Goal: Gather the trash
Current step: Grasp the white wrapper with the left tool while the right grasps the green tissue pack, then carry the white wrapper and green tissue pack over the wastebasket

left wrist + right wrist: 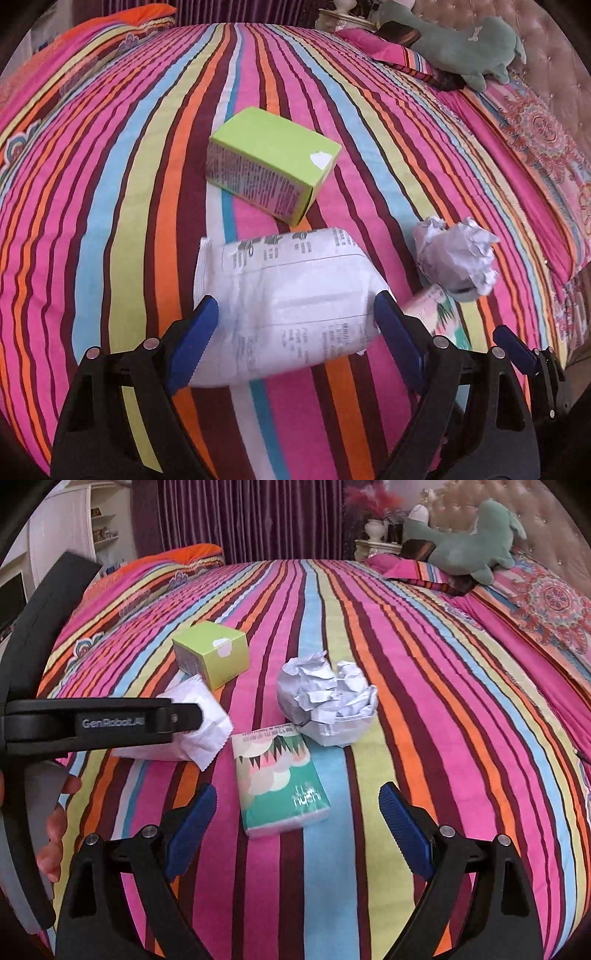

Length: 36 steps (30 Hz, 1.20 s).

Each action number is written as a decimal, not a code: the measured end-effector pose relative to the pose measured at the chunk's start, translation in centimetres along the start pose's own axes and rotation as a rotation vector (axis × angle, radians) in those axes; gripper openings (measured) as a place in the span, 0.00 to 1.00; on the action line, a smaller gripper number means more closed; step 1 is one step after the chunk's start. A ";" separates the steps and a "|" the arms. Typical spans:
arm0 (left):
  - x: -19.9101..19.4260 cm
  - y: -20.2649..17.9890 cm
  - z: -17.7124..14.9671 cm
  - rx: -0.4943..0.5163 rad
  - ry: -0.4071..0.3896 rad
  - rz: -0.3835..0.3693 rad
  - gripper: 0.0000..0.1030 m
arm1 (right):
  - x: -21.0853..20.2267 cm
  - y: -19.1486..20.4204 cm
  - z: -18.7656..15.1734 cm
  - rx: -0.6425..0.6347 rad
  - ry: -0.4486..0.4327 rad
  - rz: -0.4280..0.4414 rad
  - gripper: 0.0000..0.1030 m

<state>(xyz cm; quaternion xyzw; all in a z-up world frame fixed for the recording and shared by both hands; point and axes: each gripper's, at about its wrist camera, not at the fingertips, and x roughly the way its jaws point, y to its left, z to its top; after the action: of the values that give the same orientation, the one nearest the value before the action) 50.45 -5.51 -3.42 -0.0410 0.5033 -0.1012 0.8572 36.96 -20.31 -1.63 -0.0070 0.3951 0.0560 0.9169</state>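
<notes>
Left gripper (pixel 295 325) stands wide apart astride a soft white packet (pixel 284 295), whose near end its fingers hide; contact is unclear. Right gripper (pixel 297 825) gapes empty before a glossy green tissue pack (pixel 282 782). Beyond the packet lies a green box (pixel 271 162); beside it, right, crumpled paper (pixel 456 254) on the striped bedspread (pixel 110 184).

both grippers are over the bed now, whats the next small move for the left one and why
Probably close the left gripper on the white packet. Its jaws stand open with the packet lying between the blue fingers, which look to be at or near its two ends. The right gripper is open too, above the green tissue pack, so each hand already has its own piece.
</notes>
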 end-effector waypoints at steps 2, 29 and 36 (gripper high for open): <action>0.6 -0.3 0.3 0.014 0.008 0.024 0.86 | 0.6 0.3 0.2 -0.017 0.000 -0.008 0.83; -0.7 1.0 -1.9 0.001 -0.035 0.098 0.55 | 0.7 1.5 -1.0 -0.007 0.051 -0.019 0.49; -4.4 2.0 -4.6 0.026 -0.088 0.117 0.55 | -2.3 1.4 -2.6 0.058 0.032 -0.003 0.49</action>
<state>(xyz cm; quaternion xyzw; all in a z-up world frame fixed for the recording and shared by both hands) 44.64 -2.53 -2.28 -0.0047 0.4653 -0.0558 0.8834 33.34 -19.27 -1.68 0.0182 0.4109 0.0431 0.9105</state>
